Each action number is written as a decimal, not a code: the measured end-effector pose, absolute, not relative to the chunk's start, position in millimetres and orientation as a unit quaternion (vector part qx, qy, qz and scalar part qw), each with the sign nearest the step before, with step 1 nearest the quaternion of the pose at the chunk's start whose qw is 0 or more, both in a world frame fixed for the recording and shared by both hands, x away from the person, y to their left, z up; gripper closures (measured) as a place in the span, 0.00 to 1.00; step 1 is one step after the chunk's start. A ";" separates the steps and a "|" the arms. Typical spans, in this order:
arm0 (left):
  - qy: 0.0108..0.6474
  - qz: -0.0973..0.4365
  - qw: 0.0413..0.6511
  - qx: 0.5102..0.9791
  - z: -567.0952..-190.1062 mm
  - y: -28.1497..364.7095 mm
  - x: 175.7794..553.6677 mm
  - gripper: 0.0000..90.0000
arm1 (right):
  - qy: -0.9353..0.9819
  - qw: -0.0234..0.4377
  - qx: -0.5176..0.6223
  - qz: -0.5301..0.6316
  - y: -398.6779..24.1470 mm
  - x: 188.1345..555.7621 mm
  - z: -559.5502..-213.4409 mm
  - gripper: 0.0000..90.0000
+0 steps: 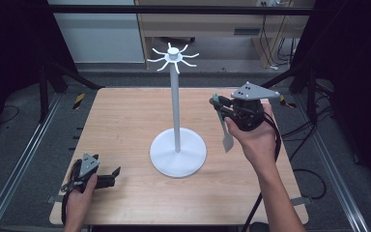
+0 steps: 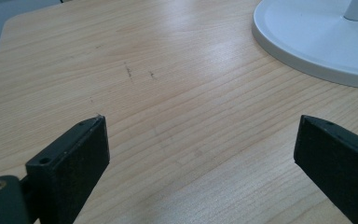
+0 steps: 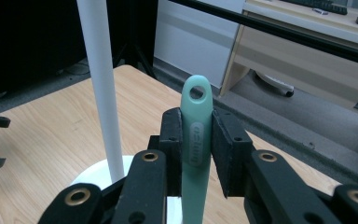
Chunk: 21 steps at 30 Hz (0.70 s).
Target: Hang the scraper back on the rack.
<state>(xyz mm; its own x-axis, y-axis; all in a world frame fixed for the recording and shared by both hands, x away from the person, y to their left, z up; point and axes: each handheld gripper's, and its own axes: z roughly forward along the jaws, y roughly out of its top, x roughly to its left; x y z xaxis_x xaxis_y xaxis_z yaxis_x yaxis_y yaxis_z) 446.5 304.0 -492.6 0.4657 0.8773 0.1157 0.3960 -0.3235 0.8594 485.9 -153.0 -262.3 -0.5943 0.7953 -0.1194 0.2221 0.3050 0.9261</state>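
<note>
right gripper (image 3: 196, 154) clamped on pale green spatula (image 3: 196, 140), hanging hole up, raised beside white hook stand (image 1: 176, 104), presumably for hanging. left gripper (image 2: 200, 154) wide open, empty, low over table (image 2: 168, 116).

The table (image 2: 168, 93) is pale wood with fine straight grain, smooth and matt. The stand (image 1: 176, 111) looks like white plastic, its base faintly glossy. The spatula (image 3: 196, 140) is mint-green, soft-matt like silicone. The fingers (image 3: 228, 149) are matt black, slightly grainy.
</note>
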 end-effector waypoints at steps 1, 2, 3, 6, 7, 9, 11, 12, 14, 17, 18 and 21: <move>0.421 0.300 0.402 0.756 -492.7 304.2 446.5 0.03 | 0.751 0.297 0.338 0.483 -152.8 485.3 -260.9 0.83; 0.421 0.300 0.402 0.756 -492.6 304.3 446.4 0.03 | 0.750 0.297 0.337 0.486 -152.5 485.1 -259.5 0.83; 0.421 0.300 0.402 0.756 -492.6 304.3 446.4 0.03 | 0.748 0.297 0.338 0.487 -152.2 484.9 -258.8 0.83; 0.421 0.300 0.401 0.756 -492.8 304.4 446.3 0.03 | 0.744 0.296 0.339 0.494 -151.5 484.1 -255.8 0.83; 0.421 0.300 0.402 0.756 -492.8 304.4 446.3 0.03 | 0.743 0.295 0.338 0.496 -151.2 484.0 -255.3 0.83; 0.421 0.300 0.402 0.756 -492.8 304.2 446.1 0.03 | 0.744 0.291 0.336 0.499 -150.1 484.0 -254.5 0.83; 0.421 0.300 0.401 0.756 -492.9 304.4 445.8 0.03 | 0.743 0.290 0.335 0.501 -148.4 484.3 -253.3 0.83; 0.422 0.300 0.401 0.756 -492.8 304.7 445.7 0.03 | 0.744 0.288 0.334 0.503 -147.9 484.5 -252.4 0.83; 0.424 0.300 0.402 0.754 -492.9 306.0 445.8 0.03 | 0.741 0.286 0.333 0.509 -147.1 484.7 -250.2 0.83; 0.425 0.301 0.402 0.753 -492.8 307.8 446.0 0.03 | 0.736 0.286 0.330 0.517 -146.7 485.1 -246.9 0.83; 0.425 0.301 0.401 0.753 -492.7 308.1 445.8 0.03 | 0.735 0.284 0.331 0.519 -146.6 484.9 -245.9 0.83; 0.425 0.301 0.402 0.753 -492.4 307.7 445.3 0.03 | 0.734 0.286 0.327 0.522 -146.5 485.0 -242.5 0.83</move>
